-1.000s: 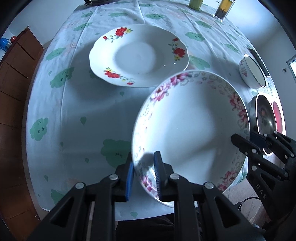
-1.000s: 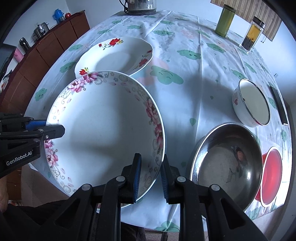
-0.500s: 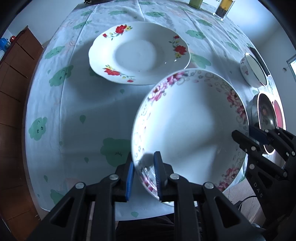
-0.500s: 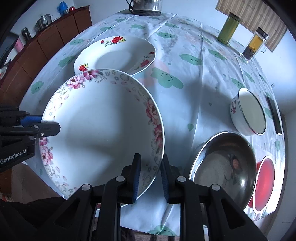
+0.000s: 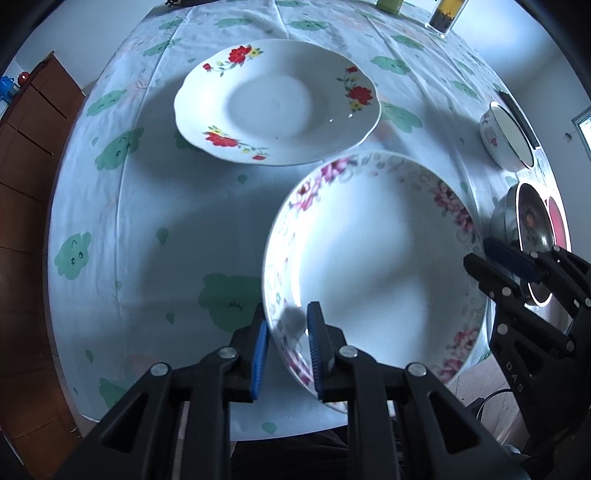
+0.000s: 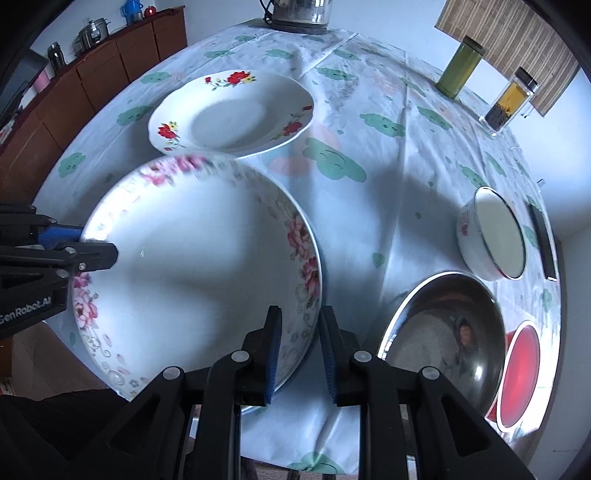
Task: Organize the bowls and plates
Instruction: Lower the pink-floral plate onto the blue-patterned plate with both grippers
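A large white bowl with a pink flower rim point(image 5: 373, 258) point(image 6: 192, 266) is held above the table's near edge by both grippers. My left gripper point(image 5: 286, 347) is shut on its left rim; in the right wrist view that gripper point(image 6: 79, 245) shows at the far left. My right gripper point(image 6: 297, 354) is shut on the bowl's right rim, seen from the left wrist view at the right point(image 5: 506, 269). A white plate with red flowers point(image 5: 277, 103) point(image 6: 232, 114) lies on the table beyond the bowl.
A steel bowl point(image 6: 443, 332), a red bowl point(image 6: 521, 373) and a white enamel bowl point(image 6: 491, 236) stand at the right. A green jar point(image 6: 460, 66), a tea jar point(image 6: 509, 99) and a kettle point(image 6: 299, 11) stand at the far side. A wooden sideboard point(image 6: 92, 85) runs along the left.
The pink-rimmed bowl has tipped a little and shifted toward the red-flower plate, its far rim blurred. Both grippers keep their grip.
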Available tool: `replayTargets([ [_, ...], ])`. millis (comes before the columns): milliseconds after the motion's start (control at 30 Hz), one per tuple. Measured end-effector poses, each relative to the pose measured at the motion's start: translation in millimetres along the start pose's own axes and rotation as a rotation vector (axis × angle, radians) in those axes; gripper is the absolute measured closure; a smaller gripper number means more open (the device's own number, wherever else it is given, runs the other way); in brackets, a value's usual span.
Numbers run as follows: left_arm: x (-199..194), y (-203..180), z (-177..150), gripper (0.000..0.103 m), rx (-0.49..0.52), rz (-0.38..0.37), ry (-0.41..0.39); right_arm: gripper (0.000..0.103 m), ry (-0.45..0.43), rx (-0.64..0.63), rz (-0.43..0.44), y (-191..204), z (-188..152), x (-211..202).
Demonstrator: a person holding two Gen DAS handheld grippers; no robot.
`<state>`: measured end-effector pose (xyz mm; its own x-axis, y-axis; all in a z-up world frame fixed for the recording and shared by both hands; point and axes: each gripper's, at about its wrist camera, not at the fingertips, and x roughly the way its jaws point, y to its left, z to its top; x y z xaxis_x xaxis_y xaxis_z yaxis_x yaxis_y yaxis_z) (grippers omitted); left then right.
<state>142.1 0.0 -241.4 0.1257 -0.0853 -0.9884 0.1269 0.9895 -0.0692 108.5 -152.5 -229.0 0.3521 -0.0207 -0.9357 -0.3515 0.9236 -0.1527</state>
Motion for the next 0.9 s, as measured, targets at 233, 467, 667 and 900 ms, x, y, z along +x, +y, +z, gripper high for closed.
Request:
replayTargets([
  [233, 1.7, 0.8, -0.8, 0.085, 0.003, -0.003, 0.002, 0.080, -0.002, -0.001, -0.006, 1.4, 0.4, -1.9],
  [467, 1.8, -0.1, -0.5, 0.085, 0.009, 0.001, 0.002, 0.080, -0.003, 0.001, -0.004, 0.7, 0.2, -0.6],
  [667, 2.3, 0.7, -0.6, 0.085, 0.006, -0.006, 0.005, 0.080, -0.005, 0.004, 0.000, 0.3, 0.1, -0.5],
  [900, -1.2, 2.2, -1.5, 0.085, 0.008, -0.010, -0.002, 0.080, -0.029, 0.016, 0.012, -0.6, 1.8, -6.3],
])
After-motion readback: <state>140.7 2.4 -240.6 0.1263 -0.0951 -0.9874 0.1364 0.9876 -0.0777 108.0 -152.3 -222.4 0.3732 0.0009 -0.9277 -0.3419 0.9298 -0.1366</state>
